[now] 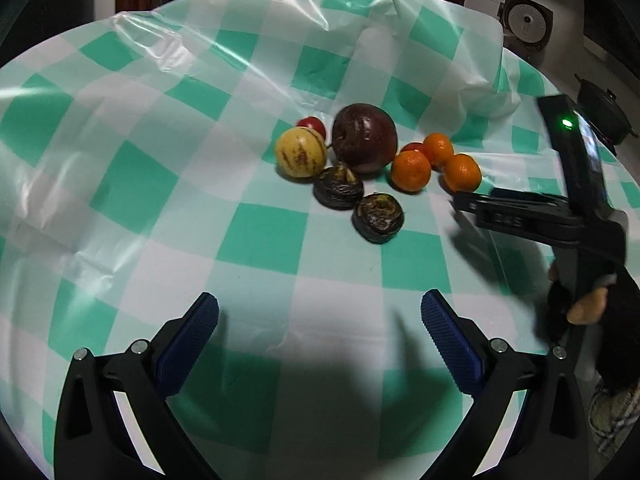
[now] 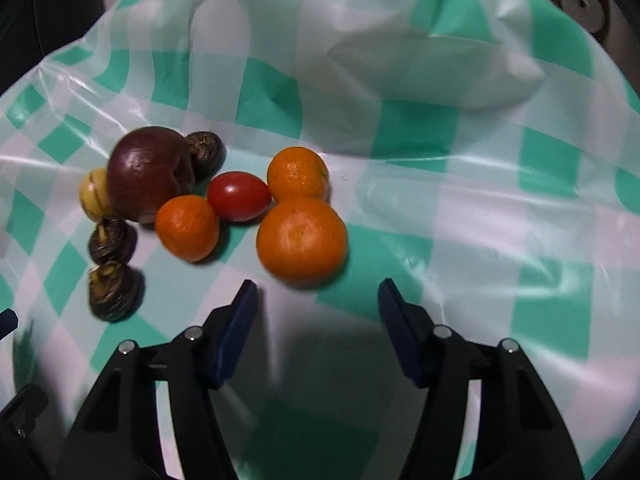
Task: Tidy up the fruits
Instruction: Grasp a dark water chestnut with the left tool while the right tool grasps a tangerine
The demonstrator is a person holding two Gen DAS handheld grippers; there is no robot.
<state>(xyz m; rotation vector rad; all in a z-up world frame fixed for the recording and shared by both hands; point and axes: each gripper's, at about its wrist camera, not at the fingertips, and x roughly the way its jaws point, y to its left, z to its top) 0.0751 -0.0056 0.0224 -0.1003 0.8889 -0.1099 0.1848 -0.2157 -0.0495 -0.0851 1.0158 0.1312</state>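
Note:
A cluster of fruit lies on a green-and-white checked cloth (image 1: 264, 240). It holds a large dark purple fruit (image 1: 365, 137), a yellow striped fruit (image 1: 300, 152), three mandarins (image 1: 411, 170), small red tomatoes (image 1: 312, 124) and dark wrinkled fruits (image 1: 377, 218). My left gripper (image 1: 320, 320) is open and empty, short of the cluster. My right gripper (image 2: 318, 308) is open and empty, just in front of the nearest mandarin (image 2: 302, 238). In the right wrist view a red tomato (image 2: 239, 196) sits between the mandarins. The right gripper also shows in the left wrist view (image 1: 520, 216).
The cloth is plastic, creased and bunched up at the back (image 2: 420, 60). A dark pot (image 1: 604, 112) and a round grey device (image 1: 526, 20) stand beyond the table's right edge.

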